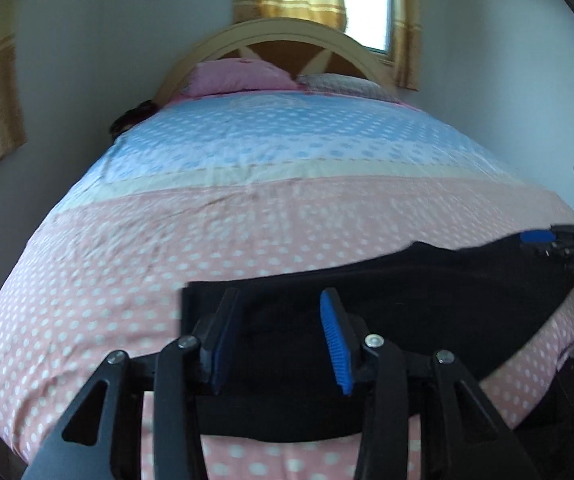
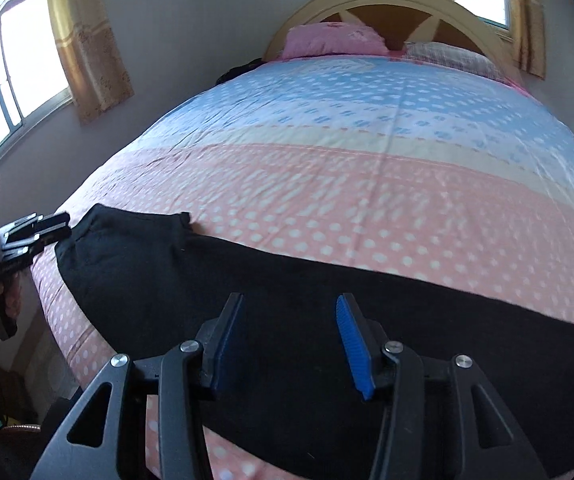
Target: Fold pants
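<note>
Black fabric fills the near view: the pants (image 2: 247,280) lie flat in a long band across the near edge of the bed (image 1: 247,216), on the pink dotted cover, probably laid there so both ends stay within reach. Above the left end, the left hand-held gripper (image 1: 283,340) hangs released, nothing between its blue pads (image 1: 337,344). The right hand-held gripper (image 2: 291,344) hangs likewise released over the right stretch, cloth below but not pinched. Judging by the straight doubled edge, one fold looks laid. Farther off sit the pink pillow (image 1: 239,78), headboard and gold curtains.
</note>
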Tool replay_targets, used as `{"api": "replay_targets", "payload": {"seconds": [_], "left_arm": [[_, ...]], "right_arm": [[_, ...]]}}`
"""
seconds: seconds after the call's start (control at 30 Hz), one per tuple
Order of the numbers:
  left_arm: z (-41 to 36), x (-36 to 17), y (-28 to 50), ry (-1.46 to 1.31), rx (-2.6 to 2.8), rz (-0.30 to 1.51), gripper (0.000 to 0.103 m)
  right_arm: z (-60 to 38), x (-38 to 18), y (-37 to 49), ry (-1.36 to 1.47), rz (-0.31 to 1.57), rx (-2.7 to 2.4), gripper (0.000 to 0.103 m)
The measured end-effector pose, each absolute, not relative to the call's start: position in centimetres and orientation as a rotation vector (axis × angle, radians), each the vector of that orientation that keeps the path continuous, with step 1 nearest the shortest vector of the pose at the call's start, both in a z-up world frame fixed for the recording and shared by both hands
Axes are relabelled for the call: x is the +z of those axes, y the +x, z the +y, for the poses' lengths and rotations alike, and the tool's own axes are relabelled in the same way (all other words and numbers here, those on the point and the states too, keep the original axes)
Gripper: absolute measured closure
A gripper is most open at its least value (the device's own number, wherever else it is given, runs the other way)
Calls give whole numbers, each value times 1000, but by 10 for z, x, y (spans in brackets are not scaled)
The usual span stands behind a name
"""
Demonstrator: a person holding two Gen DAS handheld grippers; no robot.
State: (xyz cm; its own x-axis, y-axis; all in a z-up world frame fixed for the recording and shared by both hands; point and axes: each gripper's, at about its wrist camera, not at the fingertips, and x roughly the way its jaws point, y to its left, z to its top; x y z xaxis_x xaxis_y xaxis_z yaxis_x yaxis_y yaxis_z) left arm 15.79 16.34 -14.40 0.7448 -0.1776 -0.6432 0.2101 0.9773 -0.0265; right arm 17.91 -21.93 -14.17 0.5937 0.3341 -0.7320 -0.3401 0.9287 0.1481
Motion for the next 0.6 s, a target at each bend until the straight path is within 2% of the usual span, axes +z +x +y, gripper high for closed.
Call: {"api": "replay_targets", "payload": {"seconds": [0.1, 0.27, 0.33, 0.6], "left_arm": [[98, -149, 154, 107, -371, 729, 61], [-7, -168, 149, 193, -600, 780, 78], [-42, -173, 145, 229, -666, 792, 81], [-112, -187, 127, 388, -751, 811, 81]], "right_arm": [[-278, -134, 162, 73, 846, 265, 54], [-364, -131, 126, 178, 827, 99, 54], [-392, -132, 114, 207, 826, 52, 54], [-494, -153, 81, 403, 810, -110, 54]]}}
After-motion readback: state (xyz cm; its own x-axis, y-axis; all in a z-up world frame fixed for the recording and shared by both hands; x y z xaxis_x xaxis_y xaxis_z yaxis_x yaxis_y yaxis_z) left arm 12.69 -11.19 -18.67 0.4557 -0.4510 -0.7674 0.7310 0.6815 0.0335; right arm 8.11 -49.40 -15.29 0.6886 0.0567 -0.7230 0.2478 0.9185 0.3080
